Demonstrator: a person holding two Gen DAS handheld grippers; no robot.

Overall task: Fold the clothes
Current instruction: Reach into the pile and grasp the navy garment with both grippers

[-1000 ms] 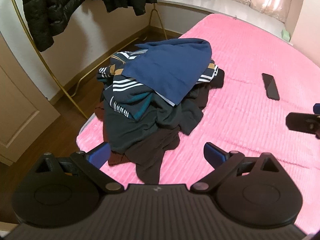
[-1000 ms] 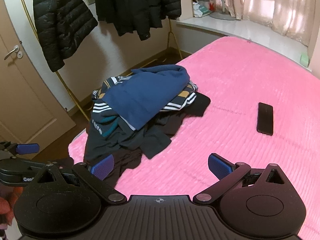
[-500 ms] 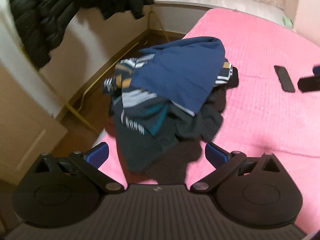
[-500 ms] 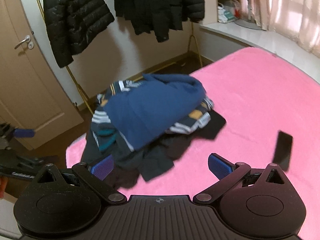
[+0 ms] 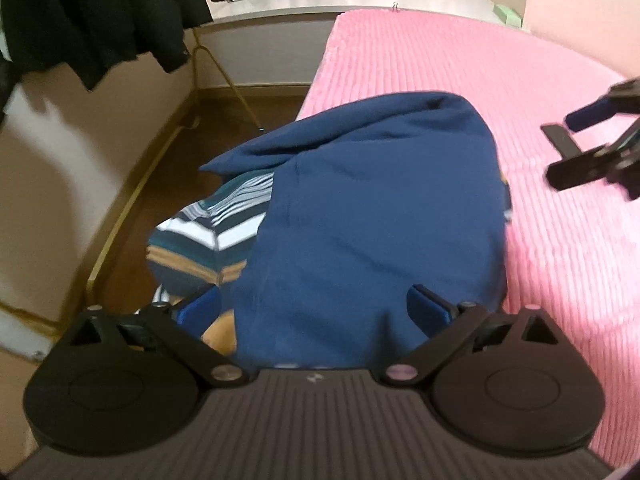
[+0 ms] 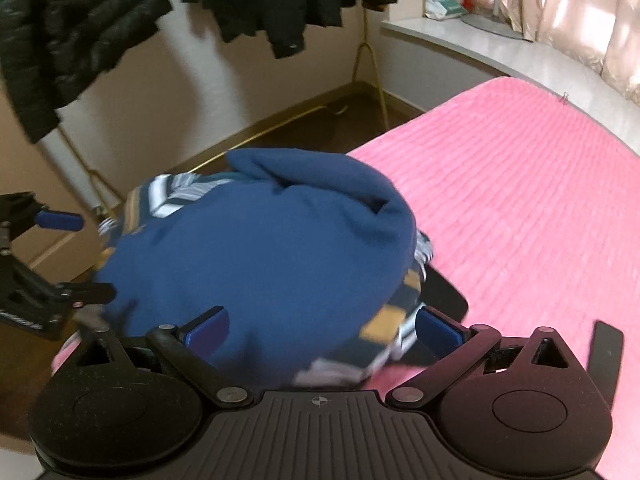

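Observation:
A navy blue garment (image 5: 376,216) (image 6: 256,248) tops a heap of clothes at the corner of the pink bed (image 5: 560,248) (image 6: 528,216). A striped garment (image 5: 208,232) (image 6: 400,320) pokes out from under it. My left gripper (image 5: 316,308) is open just above the navy cloth, its blue pads wide apart over the near edge. My right gripper (image 6: 320,324) is also open, low over the same garment, with striped cloth near its right pad. Each gripper shows at the edge of the other's view. The lower clothes are hidden.
Black puffer jackets (image 6: 76,40) (image 5: 92,12) hang on a gold rack (image 6: 372,76) by the wall, left of the bed. A dark phone (image 6: 606,360) (image 5: 562,142) lies on the bedspread to the right. A window sill (image 6: 500,52) runs behind the bed.
Both grippers have moved forward and down toward the clothes heap, so the navy garment now fills the views. Both stayed open.

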